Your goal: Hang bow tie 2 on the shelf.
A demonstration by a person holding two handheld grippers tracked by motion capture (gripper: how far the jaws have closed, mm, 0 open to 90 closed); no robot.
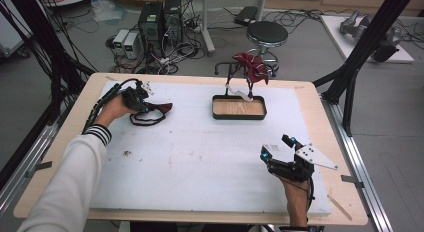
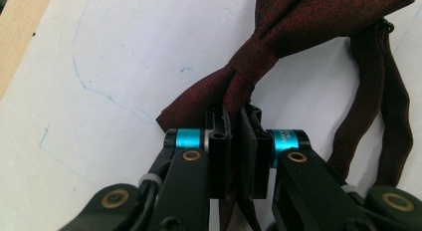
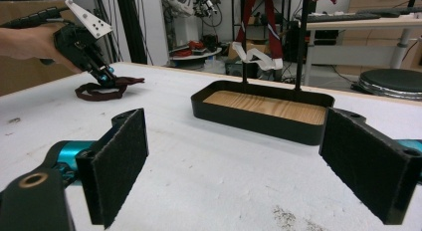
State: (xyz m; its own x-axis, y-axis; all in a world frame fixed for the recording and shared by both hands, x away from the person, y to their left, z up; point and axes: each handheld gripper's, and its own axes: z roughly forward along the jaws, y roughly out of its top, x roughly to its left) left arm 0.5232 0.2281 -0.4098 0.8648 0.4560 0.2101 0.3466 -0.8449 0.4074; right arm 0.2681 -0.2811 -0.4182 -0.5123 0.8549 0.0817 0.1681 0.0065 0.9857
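Observation:
A dark red bow tie (image 1: 162,108) with its strap looped beside it lies on the white foam board (image 1: 200,157) at the far left. My left gripper (image 1: 146,108) is shut on it. In the left gripper view the pads (image 2: 219,136) pinch one wing of the bow tie (image 2: 298,22) just below the knot, at the left gripper (image 2: 241,116). My right gripper (image 1: 275,145) rests near the board's front right, open, with nothing between its pads (image 3: 122,166). The right gripper view also shows the left gripper (image 3: 107,77) over the bow tie (image 3: 107,90).
A black tray (image 1: 239,116) with a wooden floor stands at the back centre, and a second red bow tie (image 1: 252,67) hangs from its rack. Behind the table are a black stool (image 1: 267,33) and computer cases (image 1: 160,19). Black frame posts (image 1: 360,47) stand at the right.

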